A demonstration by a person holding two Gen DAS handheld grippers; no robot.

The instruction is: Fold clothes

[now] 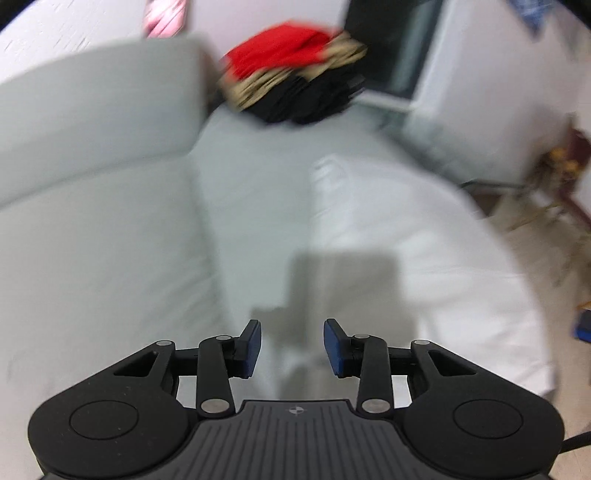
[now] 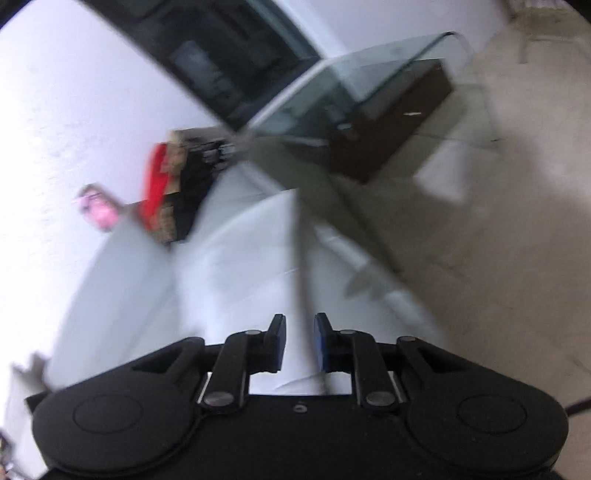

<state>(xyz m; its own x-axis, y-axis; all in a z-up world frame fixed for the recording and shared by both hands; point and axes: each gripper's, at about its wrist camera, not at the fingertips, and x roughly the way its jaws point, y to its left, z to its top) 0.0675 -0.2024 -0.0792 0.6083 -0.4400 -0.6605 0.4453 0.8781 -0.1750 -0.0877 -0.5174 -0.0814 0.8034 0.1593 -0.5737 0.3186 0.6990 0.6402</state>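
Observation:
A white garment (image 1: 406,229) lies spread on the seat of a pale grey sofa (image 1: 92,240); both views are blurred by motion. My left gripper (image 1: 292,328) hovers above the seat beside the garment's left edge, open, with nothing between its blue pads. At the sofa's far end sits a pile of folded clothes (image 1: 291,77) in red, tan and black. In the tilted right wrist view, my right gripper (image 2: 299,321) hangs over the white garment (image 2: 236,266) near its edge. Its jaws stand a small gap apart with nothing pinched, and the pile (image 2: 173,192) appears at the left.
The sofa's backrest (image 1: 92,110) rises on the left. A glass table (image 2: 369,85) with a brown box (image 2: 391,122) under it stands beside the sofa on a beige floor (image 2: 498,258). Something pink (image 1: 162,16) lies behind the backrest. A white wall stands behind.

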